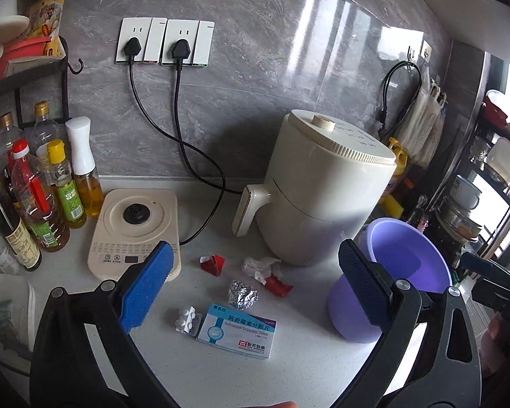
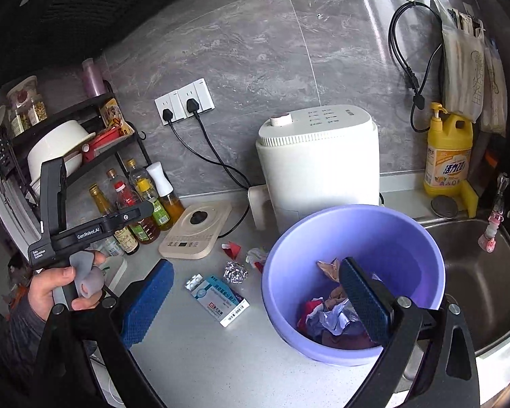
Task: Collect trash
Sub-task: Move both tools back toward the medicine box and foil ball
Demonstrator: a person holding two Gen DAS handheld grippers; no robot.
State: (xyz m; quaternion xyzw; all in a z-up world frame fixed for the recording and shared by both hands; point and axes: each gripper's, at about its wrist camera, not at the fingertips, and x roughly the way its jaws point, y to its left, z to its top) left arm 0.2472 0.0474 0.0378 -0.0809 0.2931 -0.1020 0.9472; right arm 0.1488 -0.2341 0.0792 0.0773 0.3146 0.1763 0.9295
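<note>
Foil ball (image 1: 242, 294) is lying at twelve o'clock of the spread, empty left gripper (image 1: 255, 285), crumpled tissue (image 1: 260, 267) and red scraps (image 1: 214, 264) beyond, a medicine box (image 1: 238, 331) sitting nearer. Right wrist view: the right gripper (image 2: 251, 306) is hovering agape, its dark finger (image 2: 363, 301) hiding part of the trash in the purple bowl (image 2: 353, 217); an air fryer (image 2: 318, 159) is standing at twelve.
</note>
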